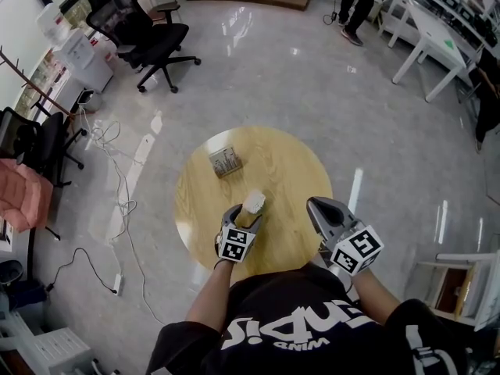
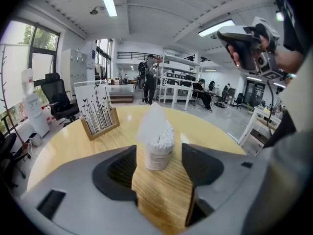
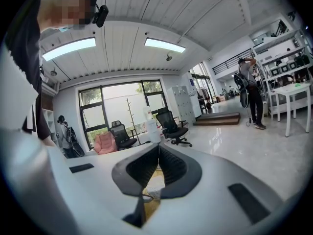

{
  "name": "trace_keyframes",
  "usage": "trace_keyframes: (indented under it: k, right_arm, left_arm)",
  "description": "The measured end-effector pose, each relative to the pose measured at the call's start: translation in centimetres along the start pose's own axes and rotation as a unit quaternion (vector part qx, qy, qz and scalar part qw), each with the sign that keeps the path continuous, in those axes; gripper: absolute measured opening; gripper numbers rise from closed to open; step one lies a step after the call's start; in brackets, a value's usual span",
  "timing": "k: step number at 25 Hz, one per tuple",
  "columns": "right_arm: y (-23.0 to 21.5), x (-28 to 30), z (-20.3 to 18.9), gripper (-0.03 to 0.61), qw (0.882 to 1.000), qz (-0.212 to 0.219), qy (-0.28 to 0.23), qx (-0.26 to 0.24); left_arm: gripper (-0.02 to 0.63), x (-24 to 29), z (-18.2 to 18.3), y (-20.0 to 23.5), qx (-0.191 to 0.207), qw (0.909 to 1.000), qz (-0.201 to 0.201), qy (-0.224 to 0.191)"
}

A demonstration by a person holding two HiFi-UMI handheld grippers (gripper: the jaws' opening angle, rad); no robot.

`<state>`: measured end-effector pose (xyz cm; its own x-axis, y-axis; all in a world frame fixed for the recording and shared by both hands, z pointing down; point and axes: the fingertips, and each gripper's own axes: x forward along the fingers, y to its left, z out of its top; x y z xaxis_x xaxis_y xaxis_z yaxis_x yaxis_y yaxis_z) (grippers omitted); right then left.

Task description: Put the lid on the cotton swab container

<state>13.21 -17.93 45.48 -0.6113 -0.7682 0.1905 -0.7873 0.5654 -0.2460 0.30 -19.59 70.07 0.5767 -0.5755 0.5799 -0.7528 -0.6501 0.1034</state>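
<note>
A small white cotton swab container (image 1: 252,206) stands upright on the round wooden table (image 1: 285,166), packed with swabs. Its clear lid (image 2: 151,123) sticks up, tilted, above the swabs (image 2: 161,140). My left gripper (image 1: 244,219) is open and low on the table, and the container (image 2: 157,155) stands just ahead of the gap between its jaws, touching neither. My right gripper (image 1: 316,208) is held above the table's near right edge with its jaws closed tip to tip and nothing in them. In the left gripper view the right gripper (image 2: 242,38) shows high at the upper right.
A wooden stand holding a printed card (image 1: 225,162) sits on the table's far left part. Office chairs (image 1: 144,33), cables on the floor (image 1: 117,201) and white tables (image 1: 433,33) surround the table. A person (image 1: 355,2) stands far off.
</note>
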Motion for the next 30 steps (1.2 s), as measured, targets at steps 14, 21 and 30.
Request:
trace_keyframes:
  k: [14,21,30]
  right_arm:
    - [-0.4,0.8,-0.2,0.003,1.0,0.007,0.013,-0.003]
    - [-0.2,1.7,-0.2,0.002,1.0,0.016,0.02,-0.008]
    - [0.8,4.3,-0.6,0.002,0.997,0.052,0.042,-0.027]
  left_arm:
    - [0.232,2.2,-1.2,0.1,-0.005,0.9998,0.004,0.02]
    - [0.207,2.2,-1.4,0.2,0.001,0.9998,0.004,0.021]
    - [0.204,2.2,-1.1,0.1,0.005,0.9997,0.001,0.022]
